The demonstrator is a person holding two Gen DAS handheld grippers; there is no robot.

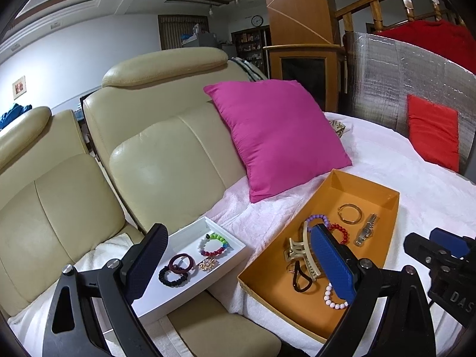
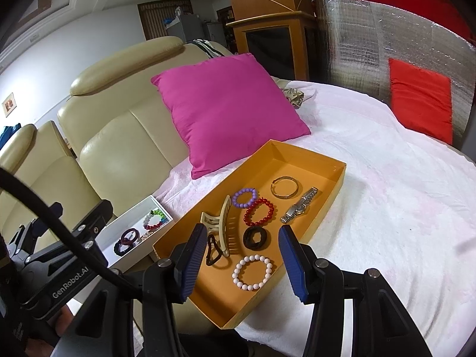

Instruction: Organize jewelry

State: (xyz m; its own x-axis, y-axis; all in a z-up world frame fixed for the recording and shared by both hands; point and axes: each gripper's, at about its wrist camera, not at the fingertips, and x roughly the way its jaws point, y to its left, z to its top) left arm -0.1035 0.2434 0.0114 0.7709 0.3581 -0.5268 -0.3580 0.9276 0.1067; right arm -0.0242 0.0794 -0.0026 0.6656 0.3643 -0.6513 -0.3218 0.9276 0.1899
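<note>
An orange box (image 2: 336, 184) lies on the white cloth. In it are a watch (image 2: 299, 206), a gold bangle, purple, red and white bead bracelets, a beige claw clip (image 2: 221, 214), a black scrunchie (image 2: 248, 238) and a black hair tie. My right gripper (image 2: 242, 232) hovers open over the box's near half and holds nothing. To the left, a white tray (image 1: 190, 232) holds a multi-coloured bead bracelet (image 1: 214, 252), a maroon ring, a dark bead band and a gold brooch (image 1: 208, 264). My left gripper (image 1: 238, 232) is open and empty above the gap between tray and box.
A pink cushion (image 2: 226, 110) leans on the cream leather sofa (image 1: 166, 154) just behind the box. A red cushion (image 2: 419, 101) rests against a silver foil panel at the back right. White cloth (image 2: 386, 196) spreads out right of the box.
</note>
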